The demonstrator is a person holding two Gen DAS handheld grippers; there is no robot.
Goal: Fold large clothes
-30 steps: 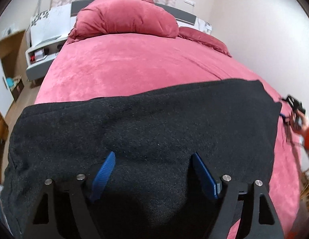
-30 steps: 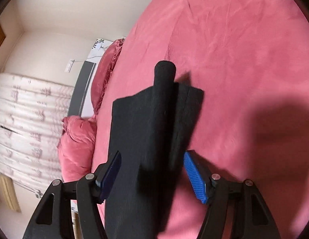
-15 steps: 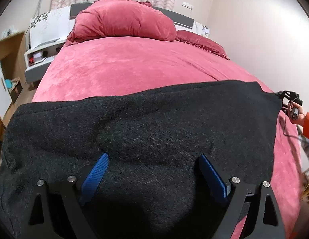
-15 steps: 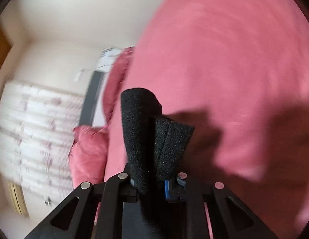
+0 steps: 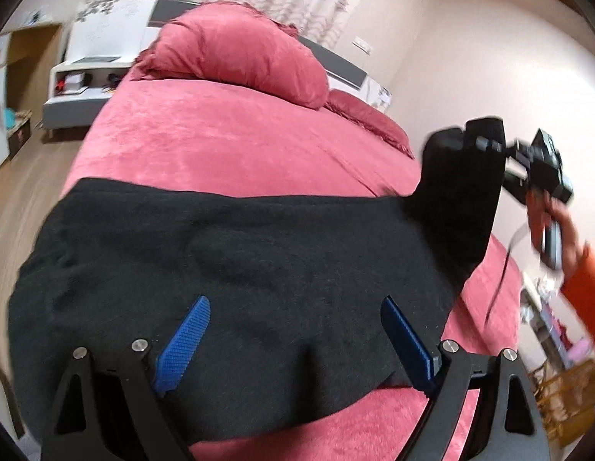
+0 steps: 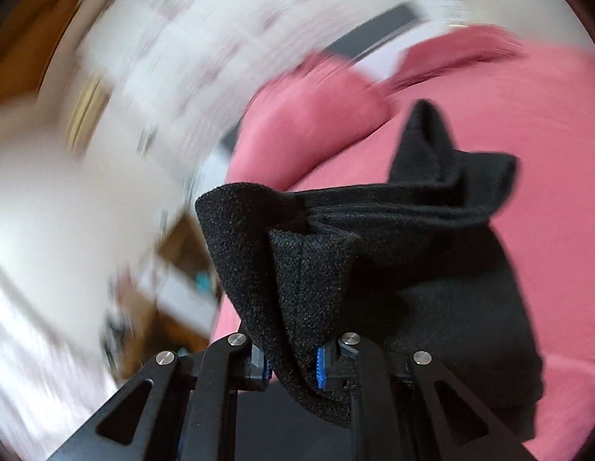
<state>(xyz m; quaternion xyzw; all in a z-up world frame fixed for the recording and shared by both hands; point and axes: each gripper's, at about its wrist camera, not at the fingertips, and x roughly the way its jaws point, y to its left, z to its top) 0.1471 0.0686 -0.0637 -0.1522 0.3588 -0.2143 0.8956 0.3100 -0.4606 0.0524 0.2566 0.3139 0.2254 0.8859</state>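
A large black woolly garment point(image 5: 240, 253) lies spread across the near part of a red bed point(image 5: 228, 142). My left gripper point(image 5: 293, 342) is open just above the garment's near edge, with blue pads point(image 5: 186, 342) apart and nothing between them. My right gripper point(image 6: 293, 368) is shut on the garment's right corner point(image 6: 297, 269) and holds it lifted off the bed. In the left wrist view the right gripper point(image 5: 528, 161) shows at the right with the raised black corner point(image 5: 466, 192) hanging from it.
A big red pillow point(image 5: 236, 53) and a smaller one point(image 5: 366, 119) lie at the head of the bed. A white bedside unit point(image 5: 86, 80) stands to the left on a wooden floor. A pale wall point(image 5: 489, 57) runs along the right.
My right gripper closed on the garment's right corner and lifted it up and inward; its view swung fast and is blurred. My left gripper stayed open over the near edge.
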